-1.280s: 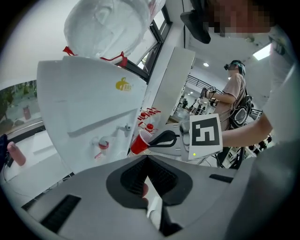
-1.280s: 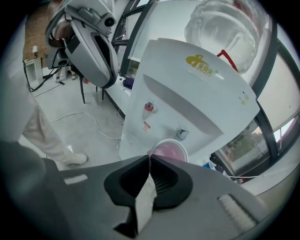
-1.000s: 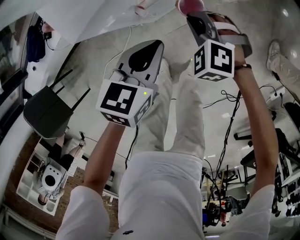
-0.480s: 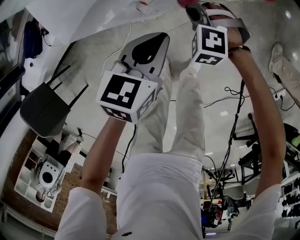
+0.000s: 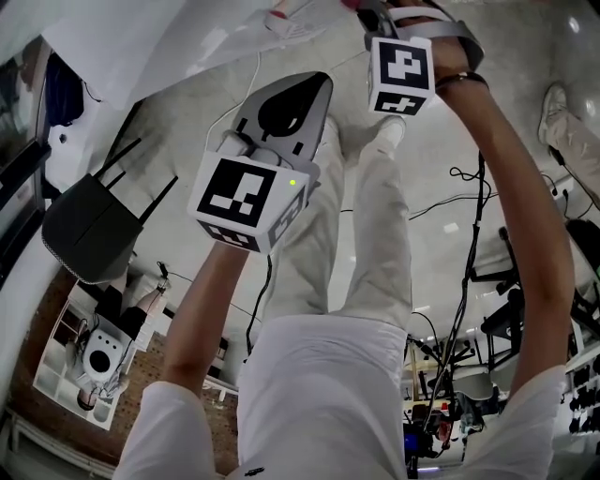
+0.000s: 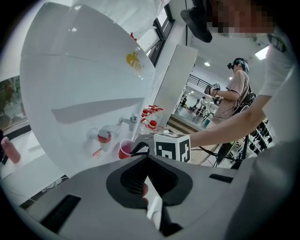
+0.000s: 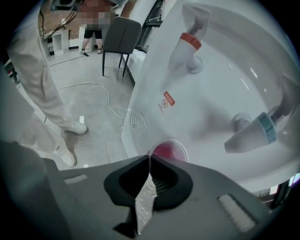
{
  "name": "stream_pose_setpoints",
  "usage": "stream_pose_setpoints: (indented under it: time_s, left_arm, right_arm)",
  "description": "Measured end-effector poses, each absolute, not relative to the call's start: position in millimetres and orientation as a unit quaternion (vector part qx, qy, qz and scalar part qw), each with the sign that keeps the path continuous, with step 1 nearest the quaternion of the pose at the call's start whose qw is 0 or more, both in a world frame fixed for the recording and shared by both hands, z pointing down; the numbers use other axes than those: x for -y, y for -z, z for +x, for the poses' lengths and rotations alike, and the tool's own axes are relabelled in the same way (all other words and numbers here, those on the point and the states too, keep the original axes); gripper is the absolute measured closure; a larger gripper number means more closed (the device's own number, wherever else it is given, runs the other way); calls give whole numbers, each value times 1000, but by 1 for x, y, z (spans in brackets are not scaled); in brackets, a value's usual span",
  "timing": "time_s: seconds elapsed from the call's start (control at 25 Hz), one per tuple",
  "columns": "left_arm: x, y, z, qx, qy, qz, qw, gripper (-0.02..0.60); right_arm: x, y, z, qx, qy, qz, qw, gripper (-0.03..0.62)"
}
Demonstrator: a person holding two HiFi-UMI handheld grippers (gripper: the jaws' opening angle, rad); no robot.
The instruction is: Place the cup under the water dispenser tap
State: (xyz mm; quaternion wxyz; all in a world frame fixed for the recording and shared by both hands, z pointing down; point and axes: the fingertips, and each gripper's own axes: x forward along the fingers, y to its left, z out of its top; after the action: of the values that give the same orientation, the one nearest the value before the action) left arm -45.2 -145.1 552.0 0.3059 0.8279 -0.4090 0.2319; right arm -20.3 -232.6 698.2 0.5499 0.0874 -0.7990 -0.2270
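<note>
Head view, left gripper: the left gripper is held in mid-air over the floor, short of the water dispenser.
Head view, right gripper: the right gripper reaches to the top edge of the frame at the dispenser's front; what it carries is cut off here.
Left gripper view, tool state: the jaws are clenched together with nothing between them.
Left gripper view, cup: the cup, red and open side up, is pinched at its rim by the right gripper. It hangs lower than the red tap and the second tap, close to the dispenser's front.
Right gripper view, tool state: the jaws are grasping the cup's near rim.
Right gripper view, cup: it sits at the right edge of the drip grille, with the red tap above it in frame and the blue tap off to the right.
Progress: the cup is picked up and brought to the dispenser. Lining it up beneath one spout, setting it down and letting go look left to do.
View differences: only the left gripper view shows cup, taps and right gripper together from the side. Only the right gripper view shows the grille and the blue cap. The head view shows neither tap.
</note>
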Motion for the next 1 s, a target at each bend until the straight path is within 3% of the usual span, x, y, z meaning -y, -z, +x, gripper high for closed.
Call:
stream_pose_setpoints:
  time_s: [0.56,0.68,1.0]
  left_arm:
    - [141,-554,-48,410,-229,826,312,583]
    - [141,-554,-50,410,-229,825,312,583]
    - [143,-551,-48,410,-229,827,311,583]
  right_arm:
    - [243,-721,-23,790,218,78,568,565]
    - [243,-723,-23,790,214,79,569,517]
    - [245,-721,-17,787,218,89,570,485]
